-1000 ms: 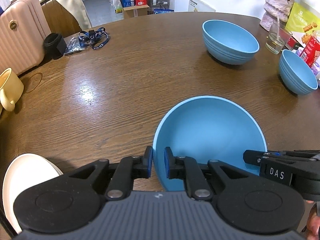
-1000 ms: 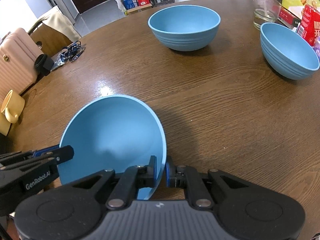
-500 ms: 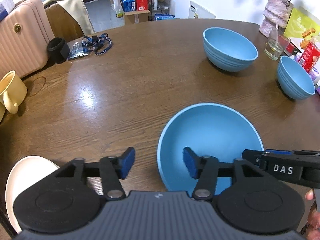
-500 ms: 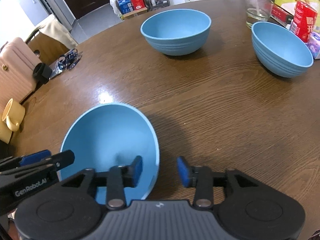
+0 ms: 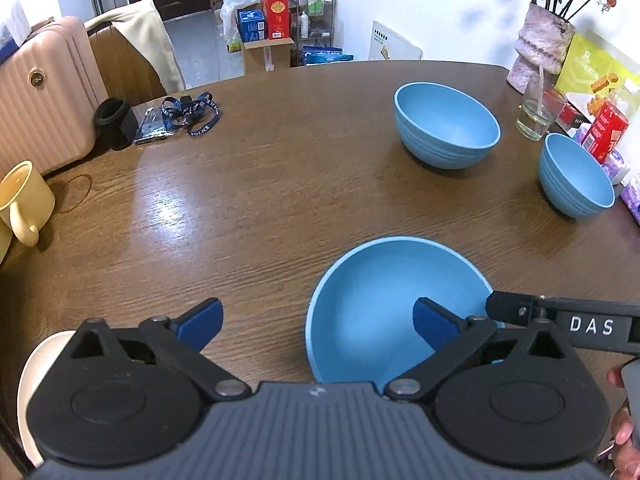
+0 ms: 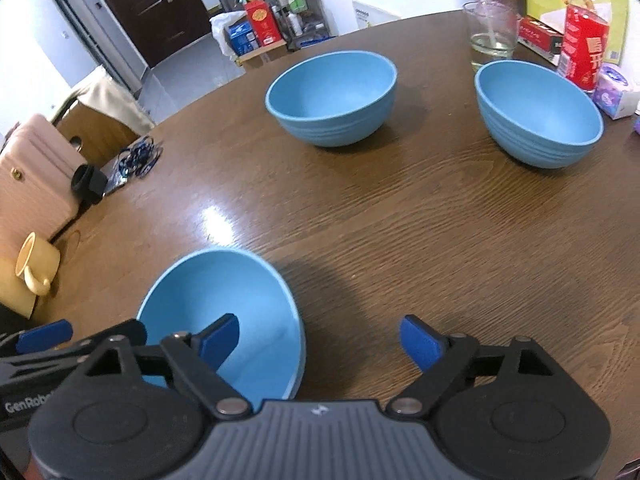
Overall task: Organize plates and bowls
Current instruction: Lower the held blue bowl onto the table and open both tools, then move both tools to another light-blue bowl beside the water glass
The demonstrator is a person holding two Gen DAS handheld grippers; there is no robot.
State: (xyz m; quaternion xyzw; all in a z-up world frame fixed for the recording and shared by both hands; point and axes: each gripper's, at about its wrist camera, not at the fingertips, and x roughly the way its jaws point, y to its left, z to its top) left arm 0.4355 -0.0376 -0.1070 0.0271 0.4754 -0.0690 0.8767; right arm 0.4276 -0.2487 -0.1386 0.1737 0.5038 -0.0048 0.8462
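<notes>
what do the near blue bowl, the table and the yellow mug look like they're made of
Near blue bowl: probably matte plastic or melamine, going by its thin rim and dull, even color.
Table: glossy wood or veneer, showing grain and glare.
Yellow mug: probably glazed ceramic, with thick walls and a soft sheen.

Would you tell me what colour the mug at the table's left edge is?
Pale yellow; the mug shows best in the left wrist view.

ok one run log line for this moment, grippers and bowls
left gripper: open | right gripper: open | near bowl: on table, between both | far bowls: apart, unstacked
</notes>
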